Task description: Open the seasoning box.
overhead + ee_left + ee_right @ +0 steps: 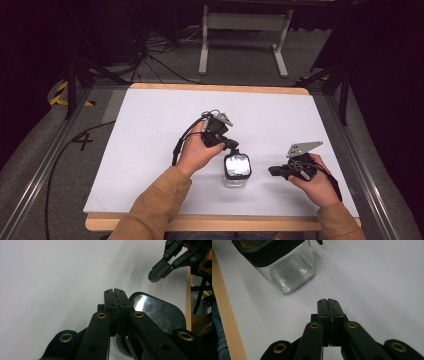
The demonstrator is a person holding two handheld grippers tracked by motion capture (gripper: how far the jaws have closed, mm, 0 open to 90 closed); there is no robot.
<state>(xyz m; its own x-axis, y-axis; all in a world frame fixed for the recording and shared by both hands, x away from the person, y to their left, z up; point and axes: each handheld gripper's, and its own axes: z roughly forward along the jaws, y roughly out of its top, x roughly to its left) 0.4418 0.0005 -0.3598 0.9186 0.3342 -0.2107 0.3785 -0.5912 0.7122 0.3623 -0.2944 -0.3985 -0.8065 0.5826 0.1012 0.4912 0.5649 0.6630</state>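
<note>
A clear, square-shouldered glass jar [236, 172] with a dark rim and glossy lid stands upright on the white table [150, 150]. The left tongs [233, 148], pressed shut and empty, hover at its far edge. The right tongs [272, 171], also shut and empty, point at it from just beside.

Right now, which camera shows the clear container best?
The high view: the whole container stands on the table with its lid on. The right gripper view gives its glass body, cropped; the left gripper view gives part of the lid.
</note>
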